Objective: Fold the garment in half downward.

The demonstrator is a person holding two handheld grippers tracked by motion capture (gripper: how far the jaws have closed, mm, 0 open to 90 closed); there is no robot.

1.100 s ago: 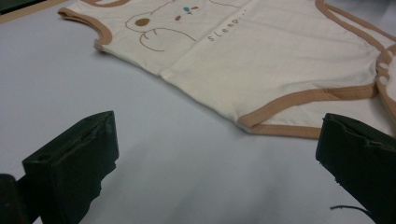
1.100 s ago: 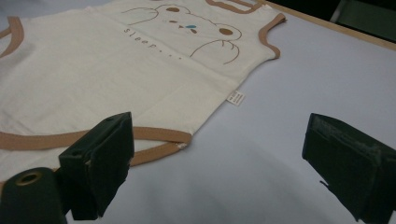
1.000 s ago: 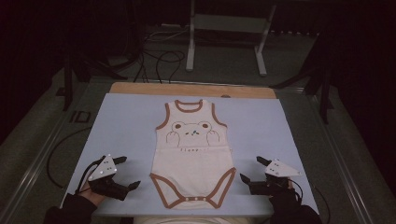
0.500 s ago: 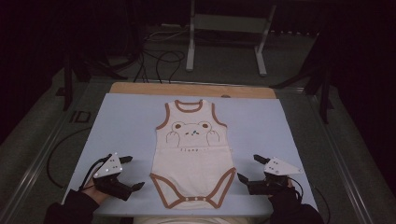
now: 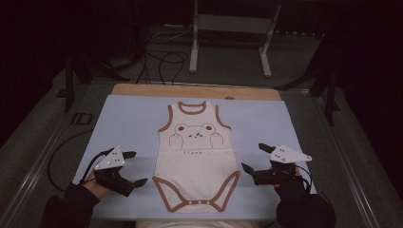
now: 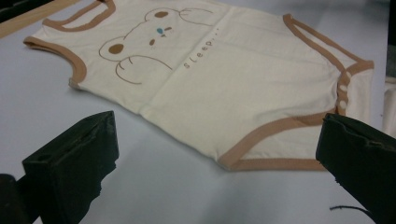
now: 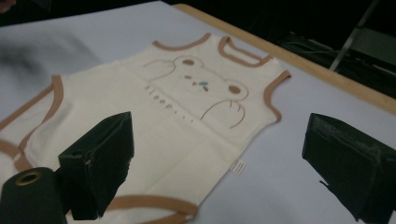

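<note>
A cream baby bodysuit [image 5: 197, 156] lay flat at the middle of the counter [image 5: 128, 118] while the left gripper [image 5: 133, 168] and right gripper [image 5: 252, 157] — both wide open, empty — had edged inward toward its sides — likely to grasp it.

The bodysuit [image 7: 154, 135] crotch is cut off at the bottom edge.

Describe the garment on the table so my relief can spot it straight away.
On the pale blue table cover, midway between the left gripper and right gripper, lies a cream sleeveless baby bodysuit, flat, neck pointing away. Brown trim, a bear face on the chest and crotch snaps mark it.
</note>
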